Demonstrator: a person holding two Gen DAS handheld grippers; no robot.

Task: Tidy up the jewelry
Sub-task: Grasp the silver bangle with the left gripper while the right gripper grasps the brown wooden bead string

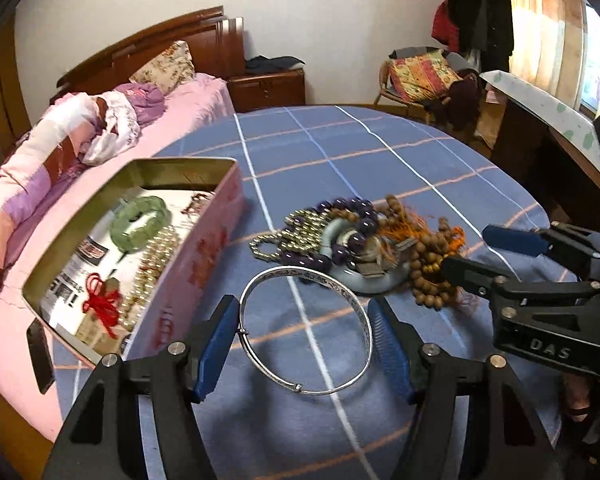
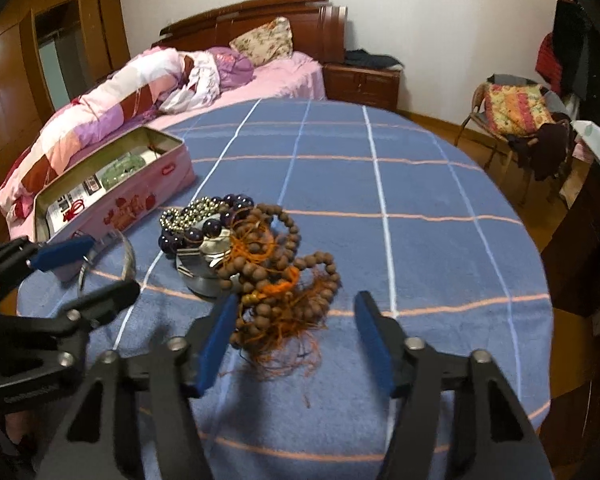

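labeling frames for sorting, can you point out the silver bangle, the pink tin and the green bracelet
silver bangle (image 1: 249, 286): left wrist view, left side of its rim
pink tin (image 1: 210, 236): left wrist view, its long outer wall
green bracelet (image 1: 121, 222): left wrist view, left arc of the ring, inside the tin

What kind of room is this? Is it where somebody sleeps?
Most likely a bedroom, yes. There is a bed with a wooden headboard, a floral pillow and a rumpled quilt, and a nightstand beside it. The jewelry is being sorted on a table with a blue plaid cloth.
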